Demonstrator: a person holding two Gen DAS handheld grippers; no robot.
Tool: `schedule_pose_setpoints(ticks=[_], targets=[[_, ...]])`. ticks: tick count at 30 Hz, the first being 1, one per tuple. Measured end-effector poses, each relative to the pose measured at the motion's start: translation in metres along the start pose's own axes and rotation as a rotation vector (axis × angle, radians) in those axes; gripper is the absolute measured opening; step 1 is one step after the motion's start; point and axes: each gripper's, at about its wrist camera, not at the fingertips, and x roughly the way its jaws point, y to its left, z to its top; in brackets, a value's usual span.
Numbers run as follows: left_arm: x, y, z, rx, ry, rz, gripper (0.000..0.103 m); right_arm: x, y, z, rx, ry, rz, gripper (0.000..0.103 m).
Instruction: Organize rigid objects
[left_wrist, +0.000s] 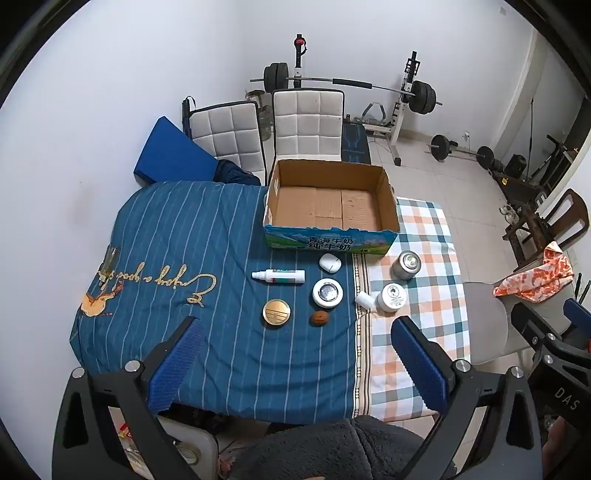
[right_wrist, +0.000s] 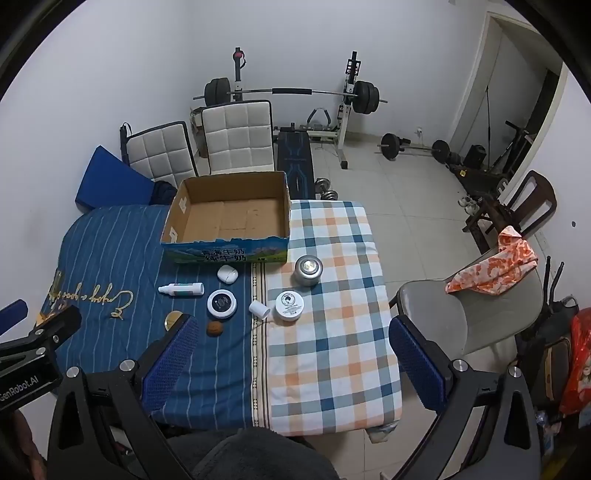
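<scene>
Striped cloth (left_wrist: 184, 229) at frame centre holds small jars before an empty box (left_wrist: 328, 206); both grippers (left_wrist: 295, 354) (right_wrist: 291, 350) gape empty. Round walnut (left_wrist: 319, 318) could roll if nudged.

A: How is the scene lit?
B: Even, cool, rather dim light is seen; shadows are soft. Glare is caught on the tin (right_wrist: 308, 270) lid.
A: And sharpness?
B: Focus is held throughout; straight lines are bowed, and the corners are blacked out.
</scene>
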Motion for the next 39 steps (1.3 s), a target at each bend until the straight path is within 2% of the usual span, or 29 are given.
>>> schedule_pose_setpoints(ticks=[8, 39], targets=[[0.0, -0.001, 0.002, 0.008, -0.018, 0.007, 0.103, -0.002, -0.001, 0.0, 0.003, 0.01, 0.019, 0.103], [-0.008, 0.001, -0.008, 0.0, -0.026, 0.003, 0.103, -0.014, 0.001, -0.002, -0.005, -0.015, 0.0, 0.103]])
